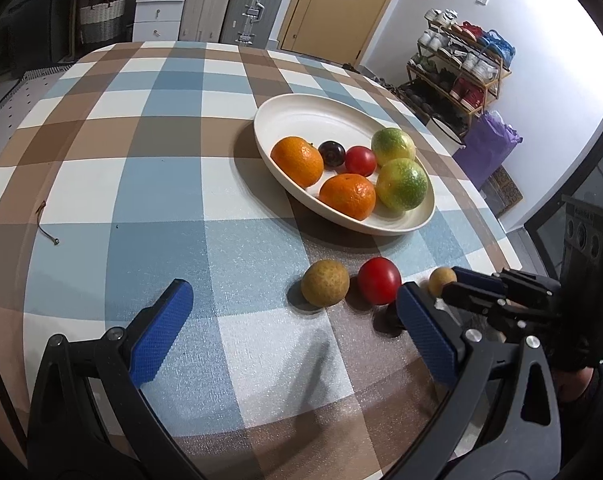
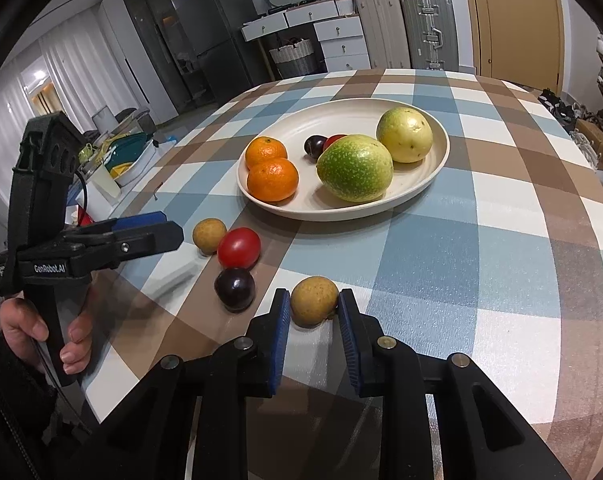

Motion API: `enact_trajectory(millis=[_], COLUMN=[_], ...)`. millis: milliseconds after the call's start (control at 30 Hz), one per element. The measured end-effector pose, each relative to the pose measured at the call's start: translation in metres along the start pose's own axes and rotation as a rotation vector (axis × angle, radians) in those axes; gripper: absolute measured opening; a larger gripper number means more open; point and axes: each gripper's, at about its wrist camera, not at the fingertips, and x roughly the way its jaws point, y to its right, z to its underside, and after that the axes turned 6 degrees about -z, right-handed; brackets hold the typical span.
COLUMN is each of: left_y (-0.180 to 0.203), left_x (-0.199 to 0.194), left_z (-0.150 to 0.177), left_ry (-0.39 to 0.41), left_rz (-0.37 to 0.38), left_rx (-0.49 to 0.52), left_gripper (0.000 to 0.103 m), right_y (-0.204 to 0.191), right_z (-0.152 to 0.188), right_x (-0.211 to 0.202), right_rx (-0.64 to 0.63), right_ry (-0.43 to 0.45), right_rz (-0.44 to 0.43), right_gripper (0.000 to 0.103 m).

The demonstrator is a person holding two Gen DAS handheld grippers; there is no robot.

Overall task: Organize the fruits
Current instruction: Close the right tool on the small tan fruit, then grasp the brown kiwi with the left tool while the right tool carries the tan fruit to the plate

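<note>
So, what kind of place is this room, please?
Most likely a lived-in home: a dining table with a checked cloth, suitcases by the door, a shoe rack and a fridge.

The checked tablecloth point(image 1: 101, 168) of blue, brown and white squares serves as the landmark. On it, near its left edge in the left wrist view, lies a small twig-like scrap point(image 1: 47, 228). Beyond its far edge stand two ribbed suitcases point(image 2: 405, 28), a white chest of drawers point(image 2: 341, 40) and a woven basket point(image 2: 293, 56), with a wooden door point(image 2: 513, 20) further right. Off its right side a shoe rack point(image 1: 461, 68) stands against the wall, a purple bag point(image 1: 491, 144) beside it.
</note>
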Motion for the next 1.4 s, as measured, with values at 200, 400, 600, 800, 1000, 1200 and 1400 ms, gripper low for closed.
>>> enact_trajectory(millis=[200, 400, 600, 800, 1000, 1200, 1400], left_y=[0.001, 0.006, 0.014, 0.013, 0.016, 0.013, 0.014], left_x=[0.006, 0.012, 0.021, 0.025, 0.028, 0.030, 0.020], left_z=[-0.003, -0.009, -0.011, -0.014, -0.013, -0.017, -0.022], left_ry=[-0.017, -0.033, -0.063, -0.076, -0.100, -0.109, -0.089], left_rz=[0.012, 0.013, 0.037, 0.084, 0.129, 0.148, 0.149], left_rx=[0.027, 0.076, 0.116, 0.100, 0.114, 0.097, 0.092], left_gripper=[0.101, 0.087, 0.065, 0.041, 0.025, 0.024, 0.024], right_y=[0.007, 0.009, 0.011, 0.012, 0.015, 0.015, 0.015], right_z=[-0.003, -0.006, -0.009, -0.011, -0.013, -0.016, -0.022], right_x=[-0.004, -0.007, -0.007, -0.006, -0.006, -0.004, -0.007], right_rx=[0.033, 0.048, 0.048, 0.049, 0.051, 0.047, 0.042], right_ry=[0.021, 0.037, 0.042, 0.046, 0.053, 0.056, 0.077], right_rz=[-0.027, -0.045, -0.058, -0.064, -0.071, -0.083, -0.108], right_gripper=[0.025, 0.025, 0.025, 0.025, 0.025, 0.025, 0.025])
